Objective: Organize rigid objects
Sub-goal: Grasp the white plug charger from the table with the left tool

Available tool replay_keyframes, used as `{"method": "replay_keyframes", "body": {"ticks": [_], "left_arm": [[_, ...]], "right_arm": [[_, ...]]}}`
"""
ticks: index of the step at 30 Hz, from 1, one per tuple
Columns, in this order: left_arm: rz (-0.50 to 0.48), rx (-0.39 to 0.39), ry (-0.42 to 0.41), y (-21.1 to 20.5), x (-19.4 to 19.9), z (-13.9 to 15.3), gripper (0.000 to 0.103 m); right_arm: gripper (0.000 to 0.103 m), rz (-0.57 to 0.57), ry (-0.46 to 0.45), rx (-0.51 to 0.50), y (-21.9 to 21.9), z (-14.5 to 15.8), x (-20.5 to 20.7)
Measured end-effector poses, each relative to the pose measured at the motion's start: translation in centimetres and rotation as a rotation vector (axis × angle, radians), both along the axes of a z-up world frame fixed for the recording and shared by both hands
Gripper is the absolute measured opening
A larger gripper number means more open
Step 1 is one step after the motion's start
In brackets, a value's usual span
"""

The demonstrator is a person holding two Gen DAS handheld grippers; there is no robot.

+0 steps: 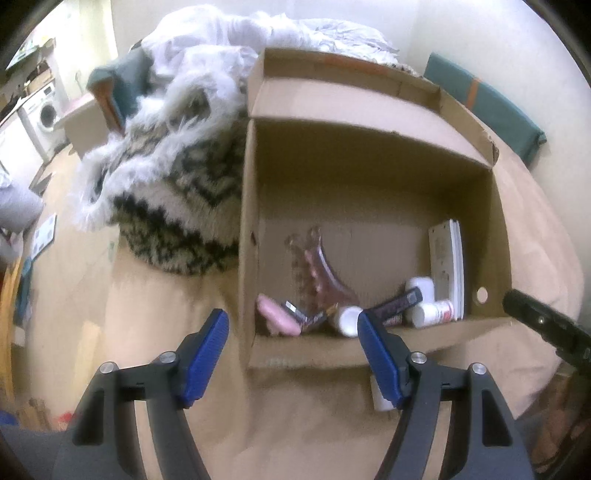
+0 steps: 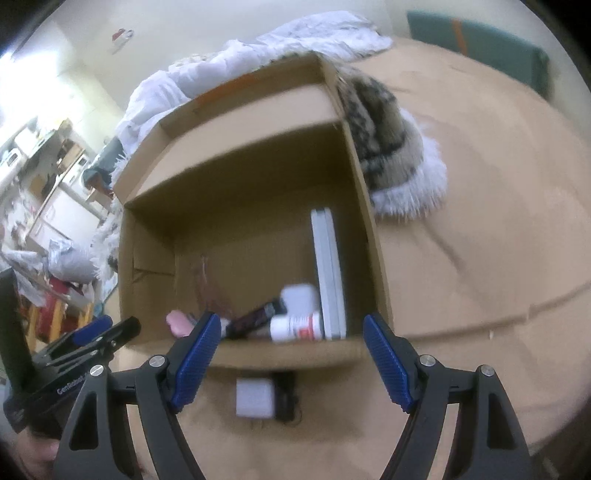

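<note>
An open cardboard box (image 1: 369, 162) (image 2: 236, 155) stands on a tan bedsheet. Inside lie a pink bar (image 1: 277, 315), a clear pinkish glass piece (image 1: 325, 269), a dark tube (image 1: 399, 302) (image 2: 255, 317), white bottles (image 1: 432, 312) (image 2: 295, 326) and a flat white slab (image 1: 447, 266) (image 2: 327, 273) leaning on the right wall. A small white block (image 2: 255, 398) lies on the sheet in front of the box. My left gripper (image 1: 293, 354) is open and empty, just short of the box's near wall. My right gripper (image 2: 291, 360) is open and empty above the white block.
A furry patterned blanket (image 1: 173, 177) (image 2: 388, 140) and white bedding (image 1: 258, 33) lie beside and behind the box. A green cushion (image 1: 487, 99) sits at the back right. The other gripper shows at the right edge (image 1: 543, 325) and lower left (image 2: 85, 343). Room clutter lies at far left.
</note>
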State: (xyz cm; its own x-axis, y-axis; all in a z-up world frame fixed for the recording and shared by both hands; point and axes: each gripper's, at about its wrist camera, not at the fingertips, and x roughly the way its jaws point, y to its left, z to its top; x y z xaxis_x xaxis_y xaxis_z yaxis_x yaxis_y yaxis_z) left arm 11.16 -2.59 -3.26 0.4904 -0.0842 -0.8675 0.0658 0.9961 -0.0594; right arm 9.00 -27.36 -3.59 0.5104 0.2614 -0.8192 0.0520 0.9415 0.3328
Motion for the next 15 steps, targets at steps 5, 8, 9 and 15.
{"method": "replay_keyframes", "body": {"ticks": [5,8,9,15], "left_arm": [[0.022,-0.056,0.06,0.9,-1.2,-1.0,0.069],[0.019,-0.071,0.105,0.7,-1.9,-2.2,0.069],[0.009,-0.07,0.124,0.4,-2.0,-2.8,0.069],[-0.054,-0.054,0.223,-2.6,-2.6,-6.2,0.069]], "right_arm": [[0.084,-0.029,0.042,0.042,0.0,-1.0,-1.9],[0.084,-0.045,0.078,0.059,0.1,-1.8,-2.5],[0.084,-0.051,0.088,0.067,0.0,-2.1,-2.6],[0.084,-0.107,0.147,0.108,-0.9,-3.6,-2.7]]}}
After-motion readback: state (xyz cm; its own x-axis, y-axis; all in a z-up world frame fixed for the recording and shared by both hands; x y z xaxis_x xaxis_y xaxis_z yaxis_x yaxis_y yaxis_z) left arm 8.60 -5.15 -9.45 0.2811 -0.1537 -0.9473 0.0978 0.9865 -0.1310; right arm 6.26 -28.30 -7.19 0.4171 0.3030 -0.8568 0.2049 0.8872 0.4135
